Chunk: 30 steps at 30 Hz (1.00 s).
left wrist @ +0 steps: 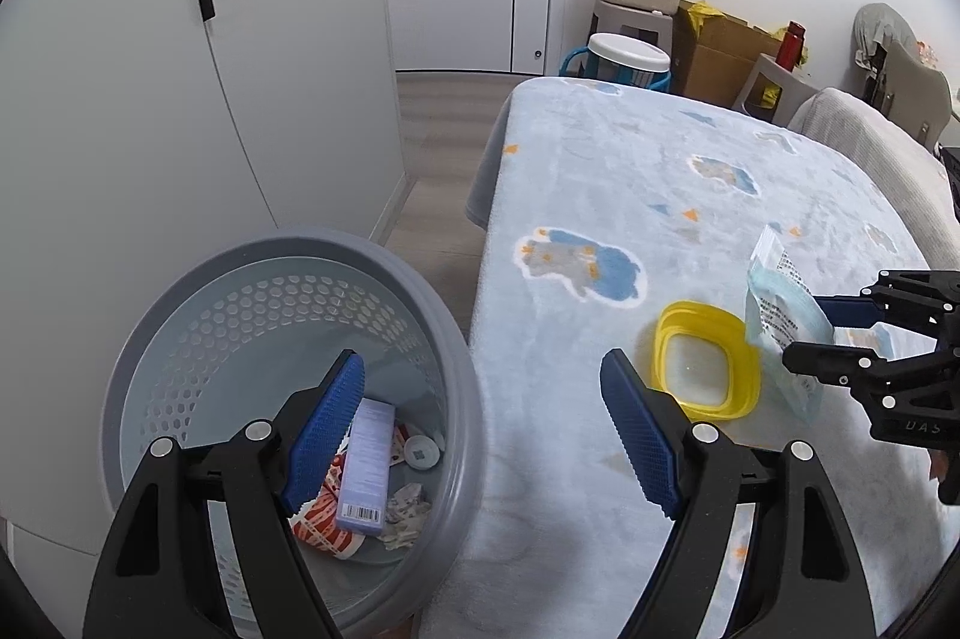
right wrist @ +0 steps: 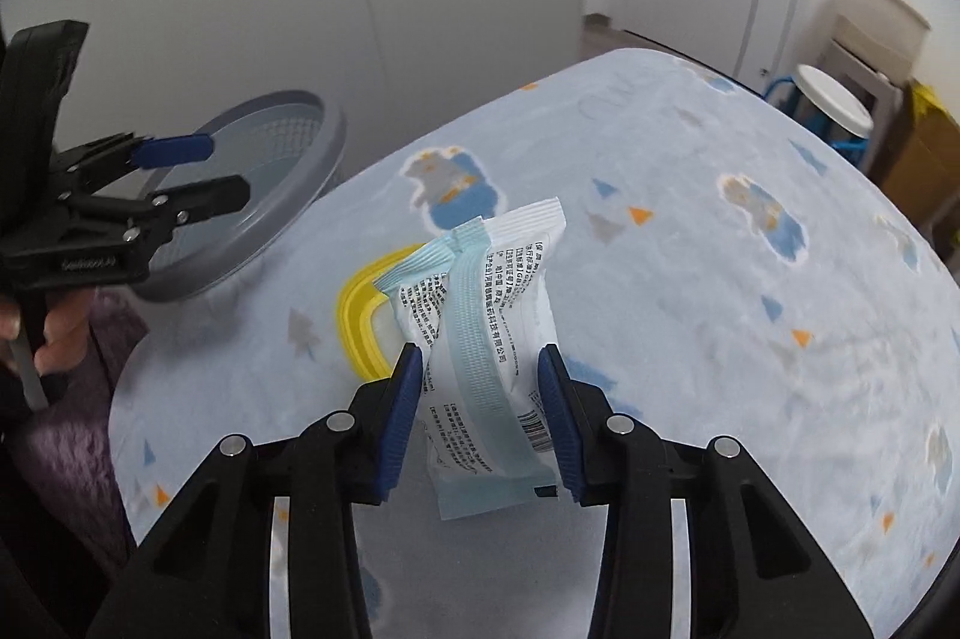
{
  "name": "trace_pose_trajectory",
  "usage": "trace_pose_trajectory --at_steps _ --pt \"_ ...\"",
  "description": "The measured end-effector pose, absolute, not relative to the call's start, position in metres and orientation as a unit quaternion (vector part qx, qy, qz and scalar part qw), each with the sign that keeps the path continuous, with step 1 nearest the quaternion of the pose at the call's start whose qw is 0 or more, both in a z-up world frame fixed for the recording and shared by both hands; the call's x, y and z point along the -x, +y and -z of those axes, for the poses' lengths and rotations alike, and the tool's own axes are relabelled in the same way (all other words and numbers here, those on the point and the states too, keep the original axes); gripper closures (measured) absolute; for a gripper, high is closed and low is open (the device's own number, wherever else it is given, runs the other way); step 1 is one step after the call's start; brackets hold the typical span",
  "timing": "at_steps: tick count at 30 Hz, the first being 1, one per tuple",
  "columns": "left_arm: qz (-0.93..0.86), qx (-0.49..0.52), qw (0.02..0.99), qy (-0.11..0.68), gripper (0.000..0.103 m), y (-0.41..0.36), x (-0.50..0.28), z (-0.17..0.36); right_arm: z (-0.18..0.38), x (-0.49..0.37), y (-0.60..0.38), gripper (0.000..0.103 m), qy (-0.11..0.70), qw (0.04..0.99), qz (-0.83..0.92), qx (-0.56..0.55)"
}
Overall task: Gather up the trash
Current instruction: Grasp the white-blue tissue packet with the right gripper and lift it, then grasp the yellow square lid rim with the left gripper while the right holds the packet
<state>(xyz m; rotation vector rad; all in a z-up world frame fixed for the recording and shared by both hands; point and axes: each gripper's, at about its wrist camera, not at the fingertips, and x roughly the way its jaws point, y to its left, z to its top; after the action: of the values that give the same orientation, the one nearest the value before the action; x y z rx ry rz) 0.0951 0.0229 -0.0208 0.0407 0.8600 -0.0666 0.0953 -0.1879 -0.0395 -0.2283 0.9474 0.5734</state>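
Okay, quick pass for you.
Right claw: your right gripper point(right wrist: 480, 387) is clamped on the wrapper point(right wrist: 489, 339), blue pads pressing both of its sides.
Wrapper: white-and-teal printed packet, standing tilted above the blanket-covered table point(right wrist: 720, 339), its lower end lifted toward the camera (barcode near the right pad).
Left claw: your left gripper point(left wrist: 480, 429) is spread wide with nothing between its pads, hanging over the near rim of the trash bin point(left wrist: 288, 255).
Bin: grey perforated basket on the floor just beside the table edge, already holding a lilac box point(left wrist: 366, 465), a red-and-white cup point(left wrist: 324, 525) and crumpled paper scraps point(left wrist: 411, 510).
Yellow lid point(left wrist: 708, 363): flat on the blanket, just beside the wrapper (partly hidden behind it in the right wrist view).
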Motion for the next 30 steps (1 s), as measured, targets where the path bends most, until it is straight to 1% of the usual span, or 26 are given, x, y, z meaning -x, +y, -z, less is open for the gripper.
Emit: trace_pose_trajectory --at_steps 10,13,17,21,26,30 --pt "0.045 -0.020 0.912 0.408 0.025 0.019 -0.089 0.017 0.039 -0.088 -0.219 0.064 0.469 0.872 -0.139 0.001" --pt "0.053 -0.019 0.912 0.406 0.025 0.017 -0.087 0.016 0.032 -0.078 -0.231 0.064 0.456 0.882 -0.109 -0.046" --pt "0.083 -0.027 0.908 0.409 0.025 0.007 -0.084 0.018 0.027 -0.065 -0.241 0.064 0.438 0.892 -0.080 -0.081" --pt "0.109 -0.039 0.903 0.414 0.025 -0.006 -0.080 0.021 0.028 -0.056 -0.244 0.064 0.426 0.897 -0.064 -0.100" --pt "0.146 -0.055 0.894 0.420 0.025 -0.029 -0.079 0.027 0.022 -0.051 -0.247 0.064 0.413 0.904 -0.055 -0.098" --pt "0.168 -0.060 0.879 0.442 0.025 -0.049 -0.086 0.039 0.020 -0.048 -0.255 0.064 0.402 0.907 -0.053 -0.111"
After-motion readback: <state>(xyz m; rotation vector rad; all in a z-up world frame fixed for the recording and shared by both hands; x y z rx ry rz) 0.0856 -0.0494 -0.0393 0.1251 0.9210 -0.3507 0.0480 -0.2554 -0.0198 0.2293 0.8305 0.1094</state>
